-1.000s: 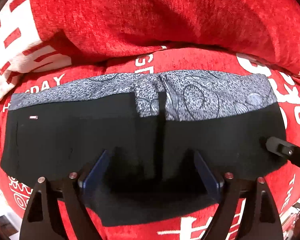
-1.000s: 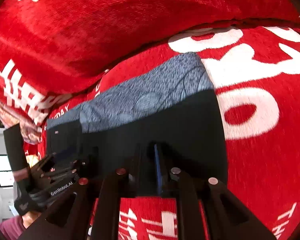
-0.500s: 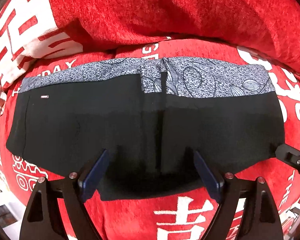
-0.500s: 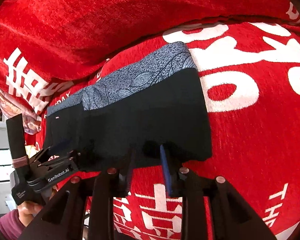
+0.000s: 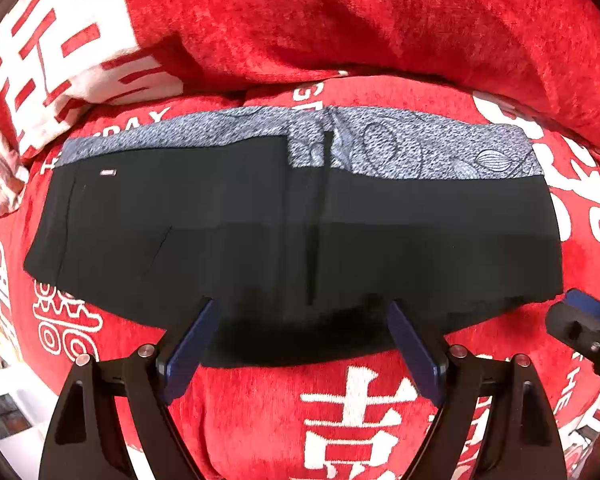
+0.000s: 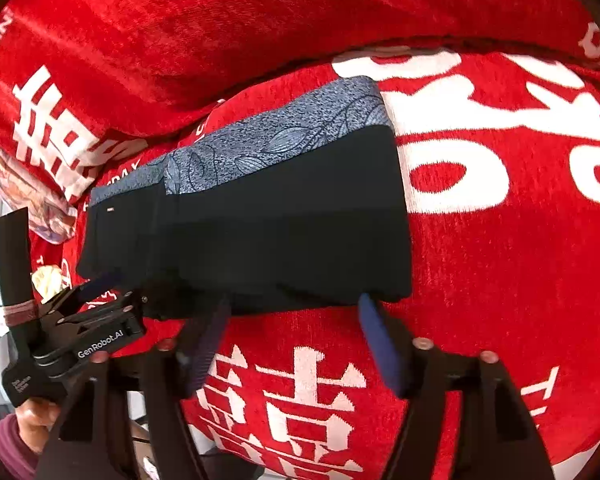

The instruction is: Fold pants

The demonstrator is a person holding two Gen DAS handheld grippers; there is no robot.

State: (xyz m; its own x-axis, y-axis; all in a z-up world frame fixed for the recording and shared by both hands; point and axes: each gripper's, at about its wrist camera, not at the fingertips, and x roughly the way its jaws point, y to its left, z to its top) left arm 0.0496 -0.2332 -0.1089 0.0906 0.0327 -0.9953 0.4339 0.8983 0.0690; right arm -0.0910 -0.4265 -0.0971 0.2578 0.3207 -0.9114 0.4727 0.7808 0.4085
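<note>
The folded black pants [image 5: 292, 232] lie flat across the red blanket [image 5: 380, 420], patterned grey waistband toward the far side. The left gripper [image 5: 300, 336] hovers wide open, holding nothing. The right gripper [image 6: 296, 332] is opening, nothing between its jaws.

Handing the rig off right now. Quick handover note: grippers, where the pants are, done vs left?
Left gripper: open, nothing between the pads, hanging over the near hem of the pants.
Right gripper: jaws opening, no cloth between them, just off the near edge at the pants' right end.
Pants: lying flat as a long folded band on the red blanket, grey patterned waistband along the far side, one layer overlapping near the middle.
Done: at least one fold is laid and released.
Left: probably another fold across the length to make a compact stack; judge that yourself.
</note>
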